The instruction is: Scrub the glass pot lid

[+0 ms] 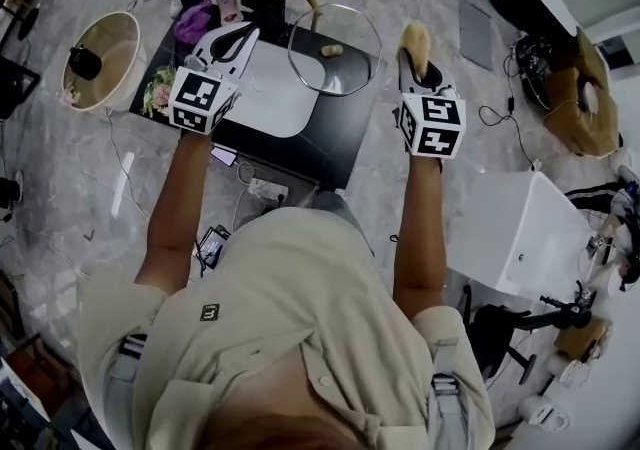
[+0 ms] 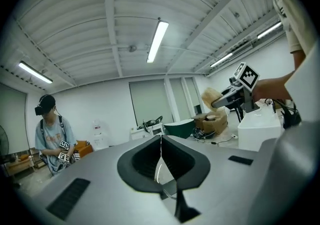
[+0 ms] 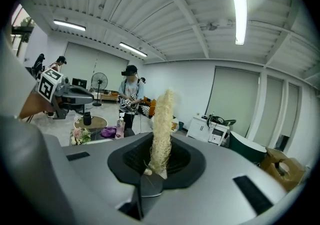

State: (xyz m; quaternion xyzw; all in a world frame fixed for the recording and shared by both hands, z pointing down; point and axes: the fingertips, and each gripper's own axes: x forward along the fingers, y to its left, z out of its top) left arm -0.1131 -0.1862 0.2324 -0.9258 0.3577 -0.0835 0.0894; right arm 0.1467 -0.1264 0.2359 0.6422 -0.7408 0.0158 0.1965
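Right gripper (image 3: 156, 161) clamps loofah scrubber (image 3: 161, 129), jutting ahead of its jaws | left gripper (image 2: 160, 151) nips glass pot lid (image 1: 345, 38) by rim | black table (image 1: 320, 138) beneath left gripper

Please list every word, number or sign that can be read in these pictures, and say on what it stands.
No text can be read.
Marker cubes: only black-and-white square patterns, no letters.
Shirt emblem: too small to read.
Bottle label: too blurred to read.
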